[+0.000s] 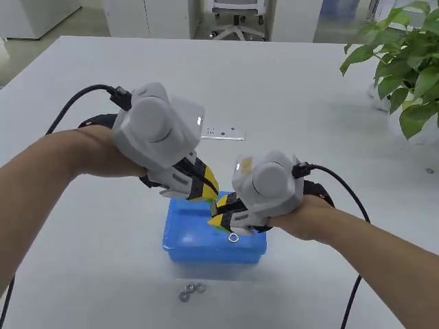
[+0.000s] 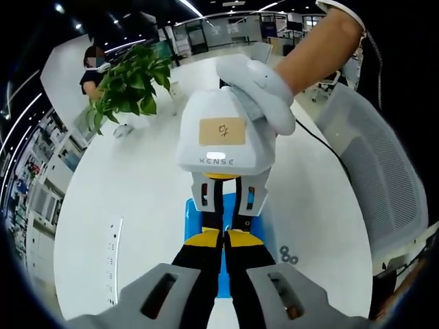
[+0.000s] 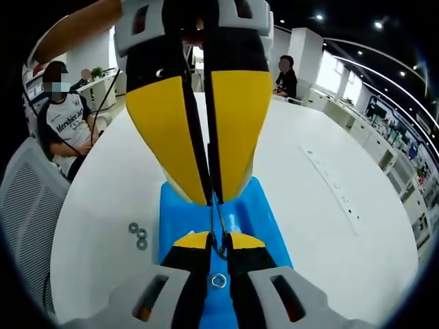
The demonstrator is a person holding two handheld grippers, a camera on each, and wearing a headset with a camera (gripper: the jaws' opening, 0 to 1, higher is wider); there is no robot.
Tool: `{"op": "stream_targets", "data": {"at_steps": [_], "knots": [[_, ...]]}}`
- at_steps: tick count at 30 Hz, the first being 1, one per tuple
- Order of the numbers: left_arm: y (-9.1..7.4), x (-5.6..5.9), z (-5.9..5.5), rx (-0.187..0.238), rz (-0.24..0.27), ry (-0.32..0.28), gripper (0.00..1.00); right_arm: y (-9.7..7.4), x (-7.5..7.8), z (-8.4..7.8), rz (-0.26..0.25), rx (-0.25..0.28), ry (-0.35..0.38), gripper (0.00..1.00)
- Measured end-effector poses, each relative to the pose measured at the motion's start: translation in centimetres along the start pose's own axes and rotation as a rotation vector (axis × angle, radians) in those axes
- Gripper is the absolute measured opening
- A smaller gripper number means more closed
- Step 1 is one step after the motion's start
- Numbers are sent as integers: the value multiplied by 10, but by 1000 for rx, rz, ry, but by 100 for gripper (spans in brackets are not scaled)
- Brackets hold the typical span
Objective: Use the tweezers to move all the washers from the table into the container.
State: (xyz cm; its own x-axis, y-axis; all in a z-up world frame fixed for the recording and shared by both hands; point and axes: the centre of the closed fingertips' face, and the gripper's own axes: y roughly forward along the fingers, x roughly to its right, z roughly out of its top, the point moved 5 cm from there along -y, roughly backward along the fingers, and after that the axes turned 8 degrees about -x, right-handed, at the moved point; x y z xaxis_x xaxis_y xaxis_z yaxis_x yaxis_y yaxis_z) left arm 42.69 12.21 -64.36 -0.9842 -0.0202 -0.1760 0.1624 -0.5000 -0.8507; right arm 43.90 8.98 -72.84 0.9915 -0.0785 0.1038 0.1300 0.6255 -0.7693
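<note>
**Currently: both grippers on the tweezers, washer over container**

- Left gripper (image 1: 204, 186): comes in from upper left in head view. Jaws closed down on the tweezers (image 3: 217, 229). In right gripper view its yellow pads sit close together w/ the thin dark tweezer arms running between them.
- Right gripper (image 3: 218, 241): tip to tip w/ the left one and lower right of it in head view. Jaws clamped across the tweezers nearer the tip end.
- Washer (image 3: 218, 279): sits at the tweezer tip, between the right gripper's jaw bases, w/ blue behind it. In head view it's just under the right gripper, by the container's near rim. Can't tell if it's pinched or lying inside.
- Container (image 1: 185, 240): blue, rectangular, directly under both jaw sets, mid-desk.
- Loose washers (image 1: 193, 290): three in a tight cluster on the desk (image 1: 309, 103), just in front of the container and not touching it.
- Misc: white strip (image 1: 223, 133) w/ dark marks lies flat beyond the grippers. Plant (image 1: 405, 68) at far right desk edge.
</note>
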Motion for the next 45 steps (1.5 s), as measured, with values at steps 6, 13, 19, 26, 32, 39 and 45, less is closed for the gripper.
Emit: {"op": "stream_targets", "data": {"at_steps": [6, 13, 19, 26, 32, 39, 45], "knots": [[10, -4, -9, -3, -1, -8, 5, 10, 5, -7, 8, -11, 8, 10], [16, -4, -13, -6, -6, -11, 5, 17, 6, -11, 16, -24, 8, 10], [19, -5, -13, -6, -5, -7, 5, 16, 7, -14, 12, -31, 14, 11], [18, -4, -10, -7, -3, -2, 5, 13, 6, -15, 8, -27, 17, 11], [14, -2, -8, -9, 3, -1, 5, 10, 5, -13, 6, -23, 17, 11], [6, 2, -3, -11, 10, 1, 5, 2, 2, -7, -2, -10, 13, 12], [-3, 4, 2, -10, 21, 5, 5, -5, -1, -2, -11, -1, 8, 12]]}}
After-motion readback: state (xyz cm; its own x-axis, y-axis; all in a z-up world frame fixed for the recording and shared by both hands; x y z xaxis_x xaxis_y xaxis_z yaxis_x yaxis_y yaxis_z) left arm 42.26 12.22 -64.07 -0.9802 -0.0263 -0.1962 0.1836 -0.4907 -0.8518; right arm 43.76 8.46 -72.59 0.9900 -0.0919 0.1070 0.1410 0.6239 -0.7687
